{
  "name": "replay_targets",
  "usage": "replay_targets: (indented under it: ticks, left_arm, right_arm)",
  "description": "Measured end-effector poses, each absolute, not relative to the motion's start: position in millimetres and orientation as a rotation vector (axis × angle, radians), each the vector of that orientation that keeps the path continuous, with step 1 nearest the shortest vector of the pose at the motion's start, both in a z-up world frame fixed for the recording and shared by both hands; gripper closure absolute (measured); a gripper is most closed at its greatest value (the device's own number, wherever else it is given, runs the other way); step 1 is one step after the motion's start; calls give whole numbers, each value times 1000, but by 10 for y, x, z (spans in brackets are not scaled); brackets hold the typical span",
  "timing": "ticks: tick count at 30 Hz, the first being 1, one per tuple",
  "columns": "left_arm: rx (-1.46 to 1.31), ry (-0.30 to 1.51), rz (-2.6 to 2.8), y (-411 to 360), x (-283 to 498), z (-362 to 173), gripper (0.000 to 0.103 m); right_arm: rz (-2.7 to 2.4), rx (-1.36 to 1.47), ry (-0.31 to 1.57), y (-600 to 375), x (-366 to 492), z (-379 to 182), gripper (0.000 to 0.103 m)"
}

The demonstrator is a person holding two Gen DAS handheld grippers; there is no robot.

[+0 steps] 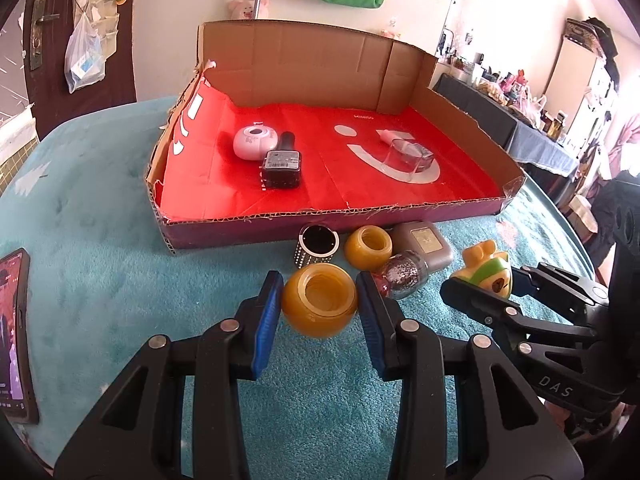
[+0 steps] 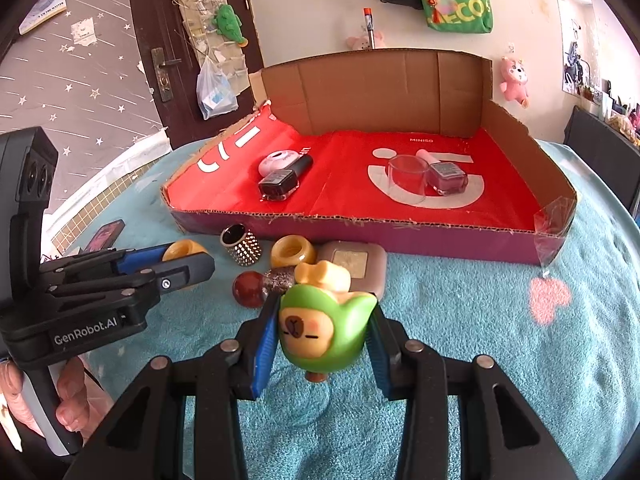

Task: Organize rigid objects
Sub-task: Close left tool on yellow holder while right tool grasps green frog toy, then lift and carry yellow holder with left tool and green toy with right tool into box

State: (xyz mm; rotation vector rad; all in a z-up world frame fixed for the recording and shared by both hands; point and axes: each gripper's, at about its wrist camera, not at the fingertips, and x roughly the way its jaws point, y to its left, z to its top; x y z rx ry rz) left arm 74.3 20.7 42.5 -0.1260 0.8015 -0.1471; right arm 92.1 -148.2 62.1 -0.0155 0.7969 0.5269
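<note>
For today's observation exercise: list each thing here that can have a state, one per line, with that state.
left gripper: shut on the yellow pot
right gripper: shut on the green figurine
cardboard tray: open-topped, several items inside
clear cup: upside down in the tray
black polish bottle: lying on its side in the tray
second yellow pot: upright, outside the tray
phone: screen lit

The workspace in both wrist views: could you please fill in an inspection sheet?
Surface: teal rug.
Job's things: box holds white case, black bottle, glass, maroon bottle; second jar, studded cup, compact, glitter bottle lie before it.
Clutter: phone.
Grippers: left gripper brackets jar; right gripper brackets toy.
Cables: nothing seen.
Surroundings: door, green bag.
</note>
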Motion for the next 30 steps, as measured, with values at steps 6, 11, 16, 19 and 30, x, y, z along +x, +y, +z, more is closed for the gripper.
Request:
replay_targets:
  ticks: [6, 11, 16, 19, 30]
  left_arm:
    - [-126, 797, -158, 180, 748, 439, 67]
    - [-131, 796, -164, 175, 749, 435, 67]
    - [-136, 790, -170, 172, 741, 452, 67]
    - [-142, 786, -172, 178, 738, 465, 67]
    - [-145, 766, -184, 171, 719, 535, 67]
  right_arm:
    - [526, -14, 792, -1486, 919, 624, 60]
    - [525, -13, 793, -1488, 917, 625, 60]
    - [523, -11, 795, -1490, 924, 624, 60]
    - [523, -12, 793, -1492, 925, 624, 60]
    - [524, -12, 791, -1496, 927, 633, 60]
